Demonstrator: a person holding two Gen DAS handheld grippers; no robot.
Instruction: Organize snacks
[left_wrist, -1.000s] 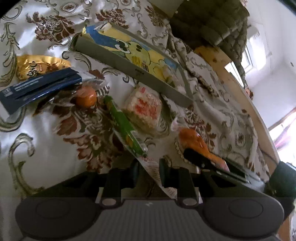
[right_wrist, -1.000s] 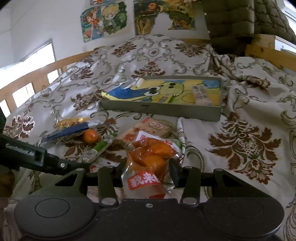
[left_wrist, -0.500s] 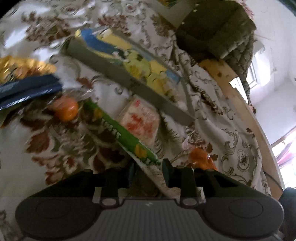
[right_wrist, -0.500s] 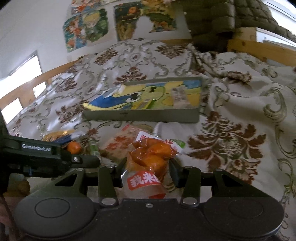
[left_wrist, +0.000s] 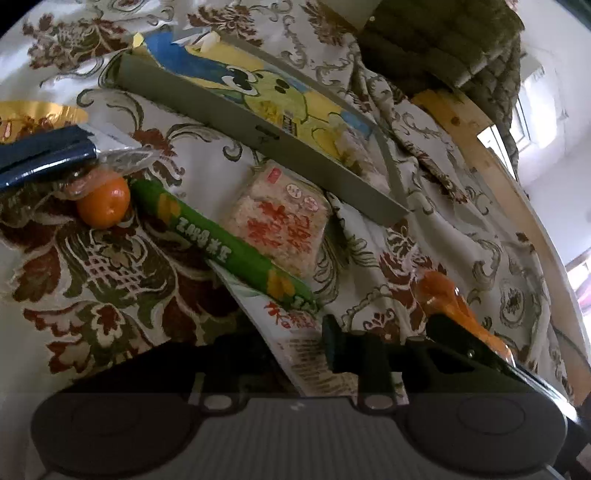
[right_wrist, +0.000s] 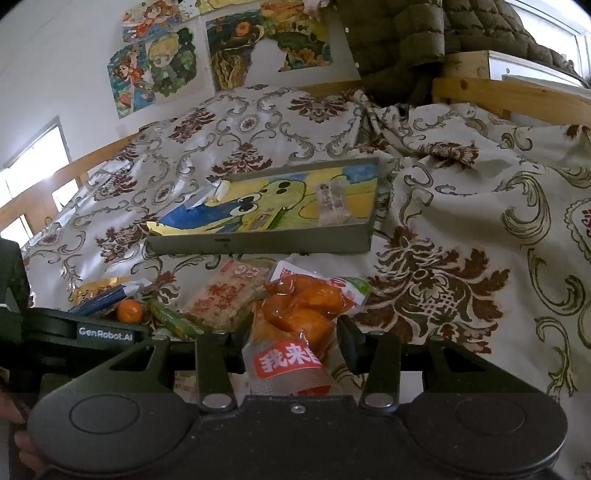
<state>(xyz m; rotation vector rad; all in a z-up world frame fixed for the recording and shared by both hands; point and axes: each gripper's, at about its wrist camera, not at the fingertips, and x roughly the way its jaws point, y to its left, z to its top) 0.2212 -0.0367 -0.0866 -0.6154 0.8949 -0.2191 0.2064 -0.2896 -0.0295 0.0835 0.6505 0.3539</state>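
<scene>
My right gripper (right_wrist: 291, 341) is shut on a clear bag of orange snacks (right_wrist: 299, 321) with a red label, held above the bed near the grey tray (right_wrist: 258, 242). The tray has a cartoon picture inside and holds a small wrapped bar (right_wrist: 330, 201). My left gripper (left_wrist: 295, 343) is shut on a white printed snack packet (left_wrist: 299, 343). A green corn-sausage stick (left_wrist: 218, 240) lies across that packet. A rice-cracker pack (left_wrist: 284, 221), a small orange fruit (left_wrist: 103, 201), a dark blue packet (left_wrist: 40, 155) and a gold packet (left_wrist: 33, 114) lie on the patterned bedspread.
The tray (left_wrist: 258, 136) lies beyond the snacks. A wooden bed rail (left_wrist: 491, 166) runs along the right. A dark quilted jacket (right_wrist: 399, 33) hangs at the bed's head. Posters (right_wrist: 221, 48) are on the wall.
The right gripper has lifted the orange snack bag and drawn closer to the tray. The left gripper has shifted left and nearer the green stick, still holding the white packet.
</scene>
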